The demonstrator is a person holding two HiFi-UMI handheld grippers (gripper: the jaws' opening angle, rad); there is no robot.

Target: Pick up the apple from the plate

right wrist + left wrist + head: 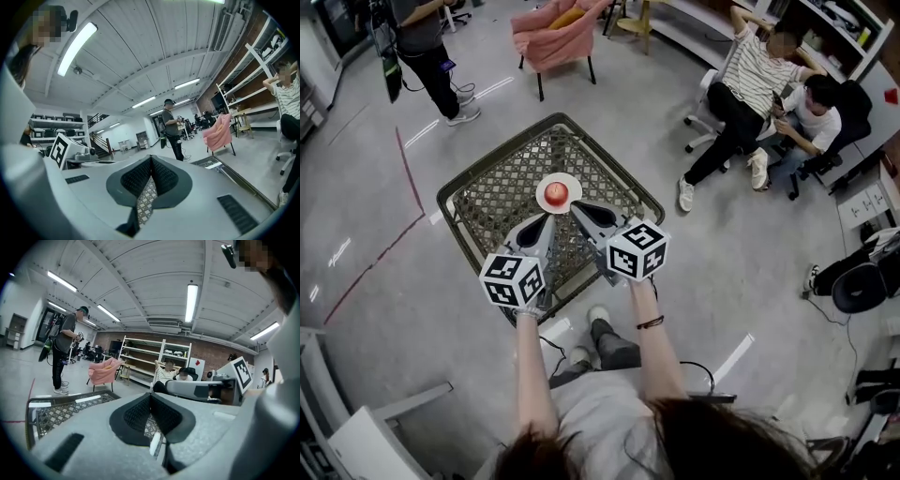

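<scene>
Apple (556,193), red, single, sat in the middle of a small white plate (575,184), which rested near the centre of a low table (497,197) with an open lattice top. Left gripper (546,221) and right gripper (575,208) were both held low on the near side and aimed at the plate, their tips just short of its rim, the right one nearer. Jaws of each were pressed together with nothing between them, as each gripper's own view bore out. Risks, as judged: closed jaws carried further forward would shove the plate across the lattice or knock the fruit off it, since neither pair was parted to admit the apple. A round, smooth apple pinched off-centre would likely slip out sideways. A light plate could tip if pressed down at its edge. Surroundings: pink chair (555,37) beyond the table, standing person (427,47) and two seated people (769,84), all well apart from the work and no apparent hazard.
</scene>
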